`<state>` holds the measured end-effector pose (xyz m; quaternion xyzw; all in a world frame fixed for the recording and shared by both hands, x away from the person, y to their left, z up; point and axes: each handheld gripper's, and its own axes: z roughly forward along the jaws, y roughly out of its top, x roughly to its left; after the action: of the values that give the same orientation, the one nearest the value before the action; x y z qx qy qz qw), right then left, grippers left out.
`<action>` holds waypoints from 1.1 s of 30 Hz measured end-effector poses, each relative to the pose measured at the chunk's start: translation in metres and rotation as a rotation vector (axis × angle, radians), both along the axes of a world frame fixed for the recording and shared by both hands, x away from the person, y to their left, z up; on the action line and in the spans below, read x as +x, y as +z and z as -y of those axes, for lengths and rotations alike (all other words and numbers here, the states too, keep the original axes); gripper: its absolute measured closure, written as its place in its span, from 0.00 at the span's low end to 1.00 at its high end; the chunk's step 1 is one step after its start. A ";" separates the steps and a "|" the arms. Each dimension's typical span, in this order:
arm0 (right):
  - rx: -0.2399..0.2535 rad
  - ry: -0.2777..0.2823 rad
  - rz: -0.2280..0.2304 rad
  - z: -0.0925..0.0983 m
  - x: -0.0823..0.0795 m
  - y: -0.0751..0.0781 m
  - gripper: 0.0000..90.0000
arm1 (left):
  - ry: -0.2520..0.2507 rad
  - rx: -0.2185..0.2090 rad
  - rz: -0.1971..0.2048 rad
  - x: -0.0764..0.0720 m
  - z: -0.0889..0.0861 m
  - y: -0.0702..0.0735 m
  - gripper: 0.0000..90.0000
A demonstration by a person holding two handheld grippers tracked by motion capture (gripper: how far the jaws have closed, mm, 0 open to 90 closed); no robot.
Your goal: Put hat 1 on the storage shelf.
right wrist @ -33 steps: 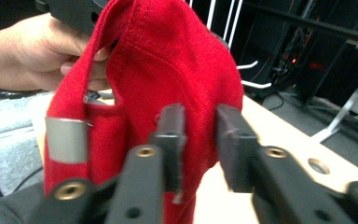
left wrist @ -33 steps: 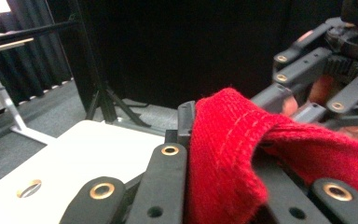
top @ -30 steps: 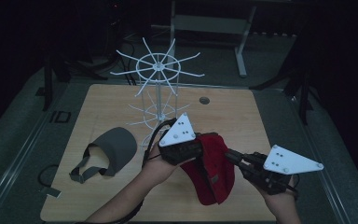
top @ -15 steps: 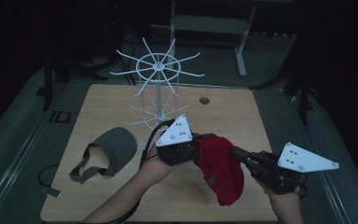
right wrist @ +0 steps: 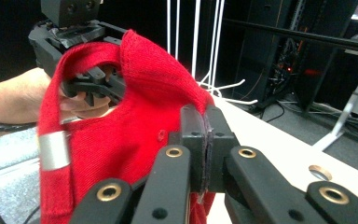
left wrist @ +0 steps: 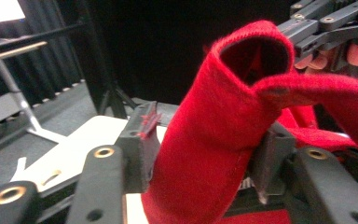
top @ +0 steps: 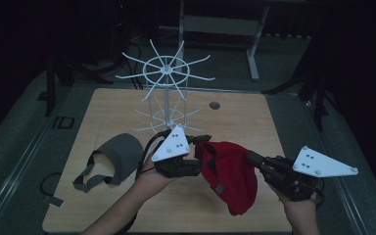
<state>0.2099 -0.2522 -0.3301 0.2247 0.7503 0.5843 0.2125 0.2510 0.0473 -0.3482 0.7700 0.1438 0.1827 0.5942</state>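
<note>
High view: a pale wooden table [top: 254, 122] in a dark room bears a white wire rack [top: 165, 93] and grey cap [top: 120, 156]. Above it, left gripper [top: 196, 147] and right gripper [top: 252, 157] both clamp the fuzzy red cap [top: 227, 174].

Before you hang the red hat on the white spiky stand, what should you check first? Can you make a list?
1. Right claw shut tight on the hat: ok.
2. Left claw gripping the hat: cannot tell; red fabric sits between its jaws, with a gap on one side.
3. Hat lifted off the table: ok.
4. Stand upright with free hooks: ok.
5. Grey cap out of the way: ok, it lies left of the hands.
6. Hat opening facing a hook: cannot tell.
</note>
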 end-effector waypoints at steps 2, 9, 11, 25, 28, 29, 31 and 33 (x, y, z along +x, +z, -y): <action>0.009 0.000 -0.003 0.001 0.000 0.001 0.99 | 0.008 -0.005 -0.007 0.000 -0.004 0.000 0.52; 0.023 -0.008 -0.012 0.003 0.000 0.003 0.99 | 0.053 -0.038 -0.034 -0.001 -0.021 -0.004 0.52; 0.032 -0.011 -0.013 0.006 -0.001 0.005 0.99 | 0.082 -0.060 -0.045 0.000 -0.028 -0.006 0.52; 0.058 -0.097 -0.012 0.013 0.012 0.021 0.99 | 0.166 -0.077 -0.077 -0.008 -0.054 -0.031 0.53; 0.075 -0.119 -0.001 0.016 0.015 0.028 0.99 | 0.166 -0.060 -0.079 -0.013 -0.056 -0.039 0.53; 0.083 -0.128 0.003 0.017 0.016 0.030 0.99 | 0.166 -0.060 -0.079 -0.013 -0.056 -0.039 0.52; 0.092 -0.145 0.013 0.019 0.019 0.036 0.99 | 0.162 -0.054 -0.087 -0.018 -0.057 -0.048 0.52; 0.105 -0.165 0.024 0.021 0.024 0.043 0.99 | 0.161 -0.056 -0.090 -0.020 -0.059 -0.053 0.52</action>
<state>0.2334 -0.2730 -0.2873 0.2893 0.6951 0.6061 0.2567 0.2307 0.1060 -0.4008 0.7466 0.2370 0.1911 0.5916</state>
